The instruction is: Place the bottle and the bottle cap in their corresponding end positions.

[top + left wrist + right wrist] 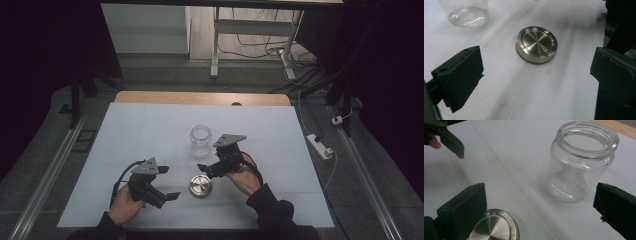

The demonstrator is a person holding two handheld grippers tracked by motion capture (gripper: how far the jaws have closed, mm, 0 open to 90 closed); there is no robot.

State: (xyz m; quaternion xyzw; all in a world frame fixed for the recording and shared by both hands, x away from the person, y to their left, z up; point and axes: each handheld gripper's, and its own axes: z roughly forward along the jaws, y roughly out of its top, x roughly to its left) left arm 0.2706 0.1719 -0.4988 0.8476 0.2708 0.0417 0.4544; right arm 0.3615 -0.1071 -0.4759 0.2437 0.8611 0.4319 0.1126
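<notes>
The high view is dim and grainy, its corners falling to near black, with only the pale sheet on the wooden table (150,135) and the floor beyond it catching soft light from above. In the left gripper view the round brushed-steel lid (536,44) is sharp, shows a fan of glare across its top and casts a faint shadow, while the near black jaws are soft and blurred. The right gripper view is brighter, with highlights on the rim of the clear glass jar (582,162) and blurred jaws at the bottom corners.
</notes>
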